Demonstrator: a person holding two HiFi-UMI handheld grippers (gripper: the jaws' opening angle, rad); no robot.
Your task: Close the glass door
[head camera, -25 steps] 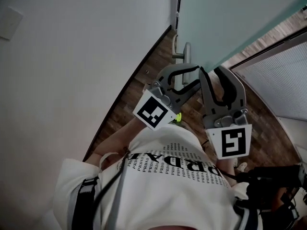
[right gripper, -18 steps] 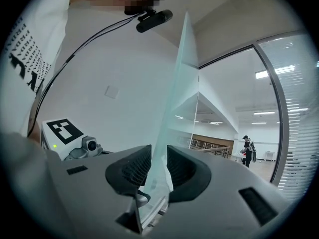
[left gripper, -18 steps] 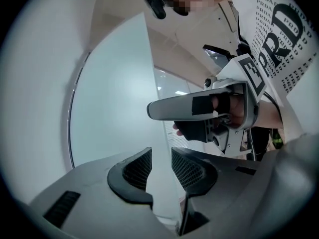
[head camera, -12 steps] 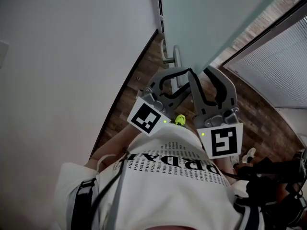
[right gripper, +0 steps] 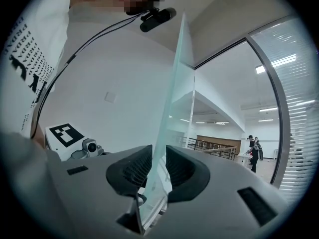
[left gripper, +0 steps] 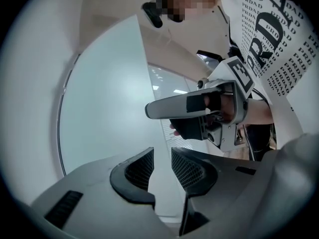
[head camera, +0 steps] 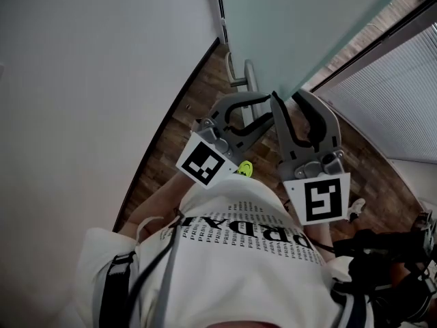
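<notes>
Right gripper (right gripper: 159, 171): fingers clamped across the free edge of the glass door (head camera: 293, 26), probably to swing it shut. Left gripper (left gripper: 163, 168) sits by the door's handle (head camera: 249, 80), fingers slightly apart and empty, likely on standby. Door looks still ajar.

White wall (head camera: 82, 87) on the left, plain, with a dark baseboard (head camera: 167, 132) along its foot. Floor (head camera: 205, 87) is dark wood planks and carries on past a black frame (head camera: 372, 50). Slatted blinds (head camera: 392, 108) fill the right side behind that frame. Right gripper view: small white wall plate (right gripper: 110, 97) on the wall, ceiling strip lights (right gripper: 279, 62) lit. A railing (right gripper: 209, 145) and a wood-panelled wall (right gripper: 227, 140) sit deep in the hall beyond. Light is bright and even.
</notes>
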